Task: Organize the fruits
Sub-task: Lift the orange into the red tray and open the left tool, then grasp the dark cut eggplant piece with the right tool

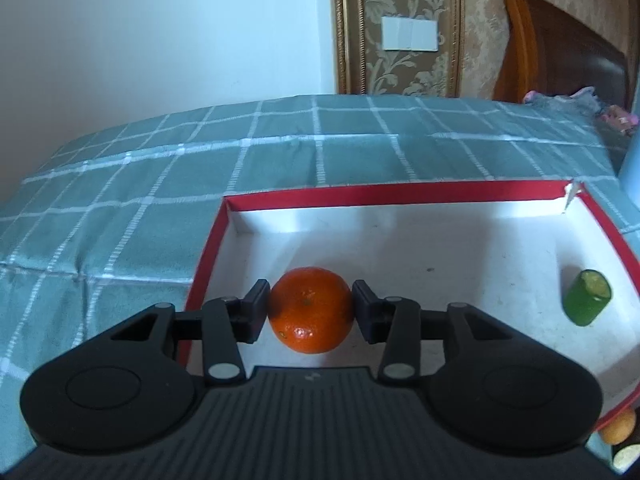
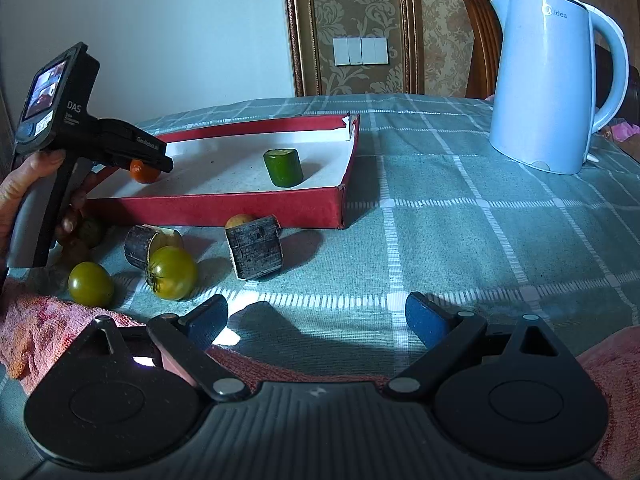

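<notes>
My left claw [image 1: 311,312] pinches a glossy orange tangerine [image 1: 310,310] seemingly just above the red tray's [image 1: 400,191] near-left corner.

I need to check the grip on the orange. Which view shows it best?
The left wrist view: the orange sits centered and unobstructed over the red box, pinched between the left tool's fingers. The right wrist view shows only a sliver of the orange, far off and mostly hidden behind that tool.
</notes>
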### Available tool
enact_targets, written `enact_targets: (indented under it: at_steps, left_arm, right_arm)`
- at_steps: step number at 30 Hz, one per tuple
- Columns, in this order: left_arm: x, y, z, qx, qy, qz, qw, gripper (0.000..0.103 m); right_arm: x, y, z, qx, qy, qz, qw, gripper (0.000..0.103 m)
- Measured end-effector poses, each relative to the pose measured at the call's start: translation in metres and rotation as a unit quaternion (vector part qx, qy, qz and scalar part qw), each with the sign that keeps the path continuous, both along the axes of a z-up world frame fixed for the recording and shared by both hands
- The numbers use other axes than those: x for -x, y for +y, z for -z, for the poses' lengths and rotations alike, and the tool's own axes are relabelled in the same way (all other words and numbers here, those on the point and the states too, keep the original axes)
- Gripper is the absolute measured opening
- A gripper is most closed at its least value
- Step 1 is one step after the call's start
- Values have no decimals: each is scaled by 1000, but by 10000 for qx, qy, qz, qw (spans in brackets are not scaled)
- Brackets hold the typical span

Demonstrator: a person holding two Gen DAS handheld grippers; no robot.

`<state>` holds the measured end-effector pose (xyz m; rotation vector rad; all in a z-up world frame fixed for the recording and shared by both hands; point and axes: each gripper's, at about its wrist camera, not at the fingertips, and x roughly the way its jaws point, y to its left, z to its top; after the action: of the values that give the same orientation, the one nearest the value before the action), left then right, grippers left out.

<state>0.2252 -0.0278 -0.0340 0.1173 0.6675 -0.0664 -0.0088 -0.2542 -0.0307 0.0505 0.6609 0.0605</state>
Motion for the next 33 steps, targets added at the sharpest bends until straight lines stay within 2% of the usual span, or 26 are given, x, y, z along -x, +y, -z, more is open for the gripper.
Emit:
enact_targets:
  at_steps: [1, 2, 6, 10, 12, 15, 21, 24, 33]
  left_arm:
    - [1, -1, 0, -75, -55, -24, 10000, 58]
    - [4, -1, -1, -105, -123, -35, 9999, 65]
    - [23, 1, -15, -216, -484, -11, 9986, 68]
    - [73, 17, -30, -37, -951, 83, 9954, 78]
    - [103, 26, -29, 44, -1057, 119, 9943, 79]
    - [142, 39, -23, 198, -1013, 293, 9942, 79]
    - [191, 64, -11, 638, -924, 243, 9934, 79]
    - [202, 70, -4, 581, -866, 201, 9943, 80]
    - [201, 74, 18, 463, -539, 189, 9973, 81]
  right_arm:
    - [0, 0, 0, 5, 1, 0, 10000, 96]
    - [0, 0, 0, 9, 2, 0, 10000, 96]
    - [0, 0, 0, -7, 4, -10, 10000, 97]
    - [0, 0, 0, -15, 1, -12, 10000, 97]
    - [0, 0, 0, -6, 3, -12, 10000, 97]
    - [0, 0, 0, 0, 2, -13, 10000, 97]
    - [0, 1, 0, 42, 11, -13, 10000, 97]
    - [0, 3, 0, 97, 25, -16, 9999, 97]
    - [0, 7, 1, 252, 18, -15, 9997, 97]
